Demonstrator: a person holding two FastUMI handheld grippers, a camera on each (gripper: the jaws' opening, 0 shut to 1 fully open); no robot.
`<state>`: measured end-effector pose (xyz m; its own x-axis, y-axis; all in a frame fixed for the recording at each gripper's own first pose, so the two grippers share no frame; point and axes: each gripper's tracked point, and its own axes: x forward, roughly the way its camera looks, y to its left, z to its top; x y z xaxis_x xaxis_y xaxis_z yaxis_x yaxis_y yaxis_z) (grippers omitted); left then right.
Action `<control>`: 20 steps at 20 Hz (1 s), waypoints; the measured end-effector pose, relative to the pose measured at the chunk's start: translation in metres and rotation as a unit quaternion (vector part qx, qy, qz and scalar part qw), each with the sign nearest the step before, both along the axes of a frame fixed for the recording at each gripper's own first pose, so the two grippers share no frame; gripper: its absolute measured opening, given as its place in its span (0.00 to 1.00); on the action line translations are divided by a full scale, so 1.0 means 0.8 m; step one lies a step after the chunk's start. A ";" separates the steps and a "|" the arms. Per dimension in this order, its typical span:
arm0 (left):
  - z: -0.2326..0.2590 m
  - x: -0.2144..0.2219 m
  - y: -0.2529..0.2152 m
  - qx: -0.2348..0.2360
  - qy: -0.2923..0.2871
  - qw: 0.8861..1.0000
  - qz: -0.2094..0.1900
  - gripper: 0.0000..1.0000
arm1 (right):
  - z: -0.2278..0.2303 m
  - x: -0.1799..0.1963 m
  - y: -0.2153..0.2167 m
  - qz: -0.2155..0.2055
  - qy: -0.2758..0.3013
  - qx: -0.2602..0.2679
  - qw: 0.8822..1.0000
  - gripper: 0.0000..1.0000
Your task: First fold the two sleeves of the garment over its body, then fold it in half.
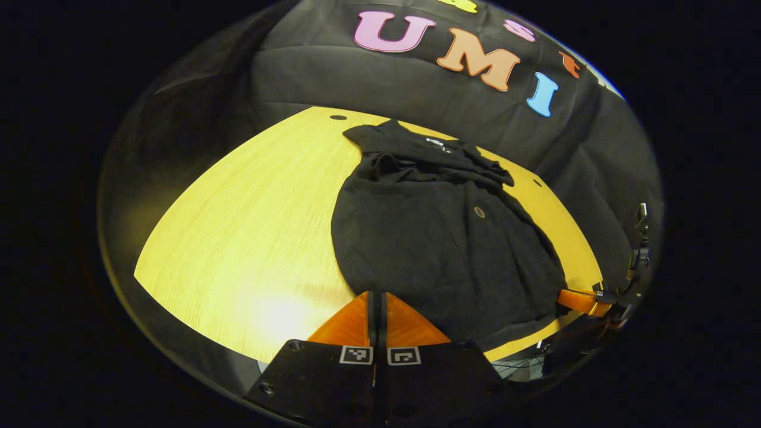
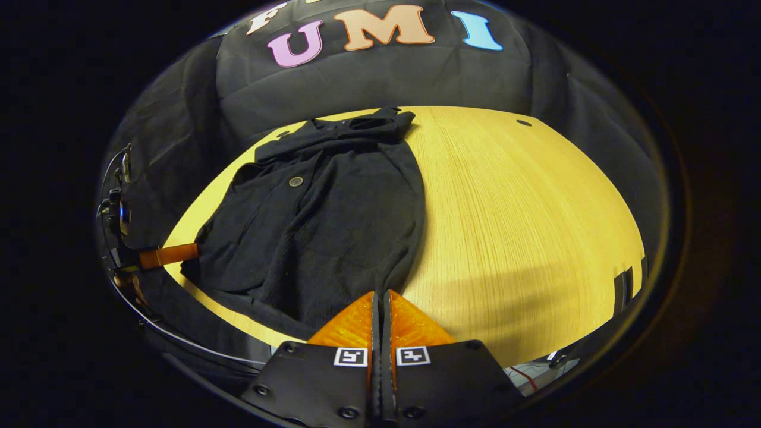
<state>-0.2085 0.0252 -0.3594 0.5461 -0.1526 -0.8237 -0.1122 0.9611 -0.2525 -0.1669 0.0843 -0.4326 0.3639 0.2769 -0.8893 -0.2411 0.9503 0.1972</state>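
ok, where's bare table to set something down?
Bare table lies between the garment and the right edge in the right gripper view; likewise the left side in the left gripper view. The near-edge hem, by both grippers' fingers, is crowded.

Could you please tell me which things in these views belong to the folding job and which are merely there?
Part of the job:
- black garment, lying on the table
- left gripper, jaws closed at its hem
- right gripper, jaws closed at its hem

Merely there:
- yellow wooden table
- holes in the tabletop
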 end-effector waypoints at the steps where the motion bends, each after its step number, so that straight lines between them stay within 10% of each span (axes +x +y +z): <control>1: 0.009 0.007 -0.002 -0.003 -0.010 1.000 -0.004 0.00 | 0.006 0.005 0.004 0.002 -0.007 0.005 1.000 0.04; 20: 0.163 0.253 0.022 0.009 -0.170 0.985 -0.009 0.00 | 0.205 0.246 0.081 0.009 -0.198 0.082 0.977 0.03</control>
<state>-0.0064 0.0429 -0.2294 0.7887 -0.1527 -0.5956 -0.0060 0.9667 -0.2558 0.0301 0.1489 -0.2685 0.6645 0.4127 -0.6230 -0.3457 0.9089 0.2334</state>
